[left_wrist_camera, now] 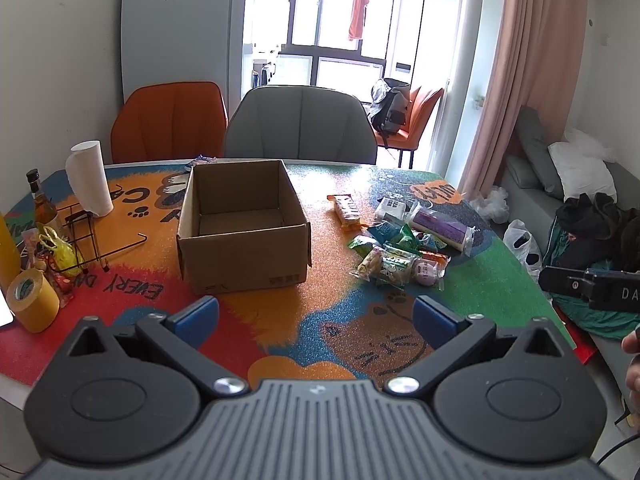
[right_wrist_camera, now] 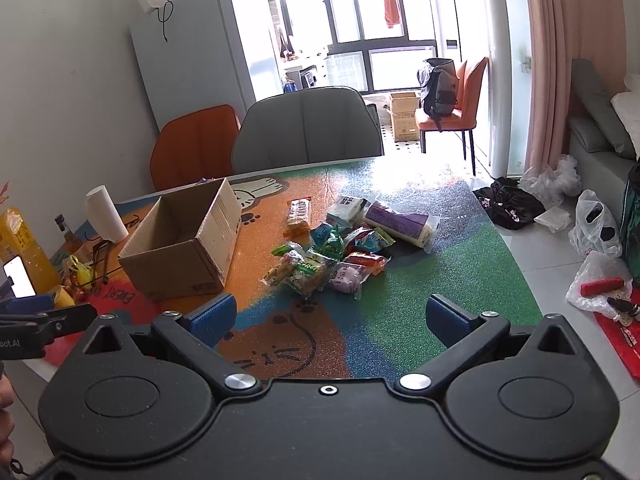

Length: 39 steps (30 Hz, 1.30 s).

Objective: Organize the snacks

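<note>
Toward the table's (left_wrist_camera: pixel 480 280) right edge, snack packets (right_wrist_camera: pixel 320 256) look light, crinkly, probably slippery; we advise mid-body grips. Left gripper (left_wrist_camera: pixel 316 316) and right gripper (right_wrist_camera: pixel 330 318) spread, empty.

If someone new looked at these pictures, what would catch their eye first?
Probably the open, empty cardboard box in the middle of the bright cartoon tablecloth. To its right lies a pile of wrapped snacks. Both grippers, left and right, hover open and hold nothing.

A yellow bottle (left_wrist_camera: pixel 8 248) is cut off at the left edge, the print on the heaped snack packets (right_wrist_camera: pixel 332 256) is too small to read, and the cardboard box (left_wrist_camera: pixel 244 224) hides part of its own floor.
</note>
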Each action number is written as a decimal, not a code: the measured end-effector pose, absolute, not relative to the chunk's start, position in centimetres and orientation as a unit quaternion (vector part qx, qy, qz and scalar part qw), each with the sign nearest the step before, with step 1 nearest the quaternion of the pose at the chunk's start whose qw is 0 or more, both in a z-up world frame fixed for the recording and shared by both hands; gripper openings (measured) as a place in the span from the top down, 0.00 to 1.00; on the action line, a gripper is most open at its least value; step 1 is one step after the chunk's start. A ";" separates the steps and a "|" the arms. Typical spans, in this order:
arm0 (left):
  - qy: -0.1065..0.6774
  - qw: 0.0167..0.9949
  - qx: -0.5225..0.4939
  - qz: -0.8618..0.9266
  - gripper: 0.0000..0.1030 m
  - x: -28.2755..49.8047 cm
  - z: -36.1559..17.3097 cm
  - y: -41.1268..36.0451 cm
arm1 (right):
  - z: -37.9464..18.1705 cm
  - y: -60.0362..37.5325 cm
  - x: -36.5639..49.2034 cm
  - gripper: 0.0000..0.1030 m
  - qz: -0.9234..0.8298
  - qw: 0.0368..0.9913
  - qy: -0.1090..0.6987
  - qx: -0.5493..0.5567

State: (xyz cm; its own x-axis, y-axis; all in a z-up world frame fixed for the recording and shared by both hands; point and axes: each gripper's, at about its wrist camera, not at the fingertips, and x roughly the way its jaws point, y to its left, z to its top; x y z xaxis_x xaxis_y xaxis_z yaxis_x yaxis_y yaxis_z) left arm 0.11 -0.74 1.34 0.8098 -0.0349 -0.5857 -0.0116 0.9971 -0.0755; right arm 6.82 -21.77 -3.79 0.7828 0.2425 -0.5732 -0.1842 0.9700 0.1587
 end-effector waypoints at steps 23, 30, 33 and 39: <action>0.327 0.943 -0.053 -0.036 0.00 7.5 -1.0 -1.3 | -6.3 -22.5 12.9 0.00 0.097 0.931 0.349 0.049; 0.336 0.938 -0.067 -0.048 0.02 10.9 -2.4 -1.7 | -7.9 -22.9 16.0 0.00 0.109 0.925 0.359 0.061; 0.338 0.938 -0.061 -0.054 0.02 12.3 -3.2 -2.2 | -9.0 -23.2 17.4 0.03 0.112 0.921 0.366 0.074; 0.351 0.931 -0.063 -0.074 0.12 15.1 -5.2 -2.9 | -11.4 -23.8 20.1 0.28 0.117 0.907 0.392 0.103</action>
